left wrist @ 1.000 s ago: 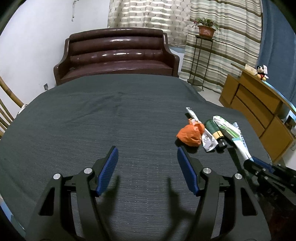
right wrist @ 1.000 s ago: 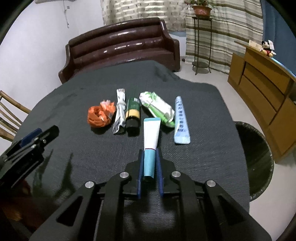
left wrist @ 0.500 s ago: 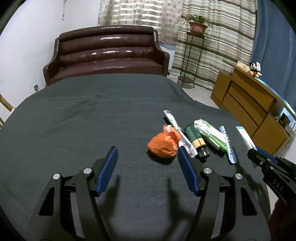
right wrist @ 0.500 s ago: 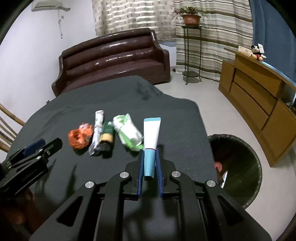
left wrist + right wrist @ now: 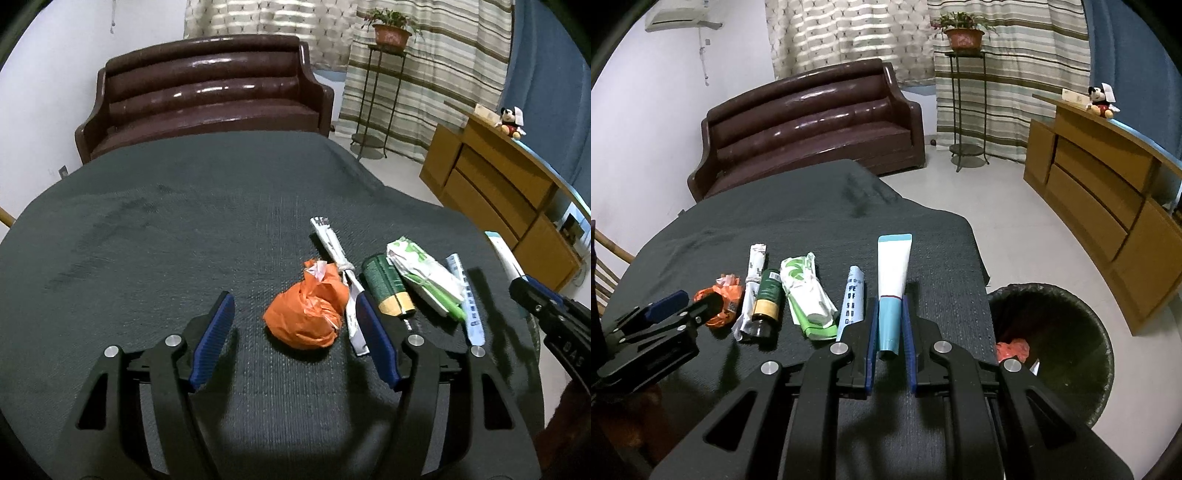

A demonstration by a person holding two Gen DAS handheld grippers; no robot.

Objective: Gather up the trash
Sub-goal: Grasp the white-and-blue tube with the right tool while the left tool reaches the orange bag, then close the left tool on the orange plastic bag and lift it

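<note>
Over the dark-covered worktop (image 5: 184,229), left claw (image 5: 295,332), spread, has slid up so the orange bag (image 5: 306,314) sits between its pads, while right claw (image 5: 889,332), pinching the white-blue tube (image 5: 892,280), has swung toward the bin (image 5: 1052,350) at 3 o'clock.

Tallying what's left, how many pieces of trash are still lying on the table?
5, in a row: orange bag, twisted white wrapper, green bottle, green-white pouch, blue-white sachet. None seem hidden.
</note>
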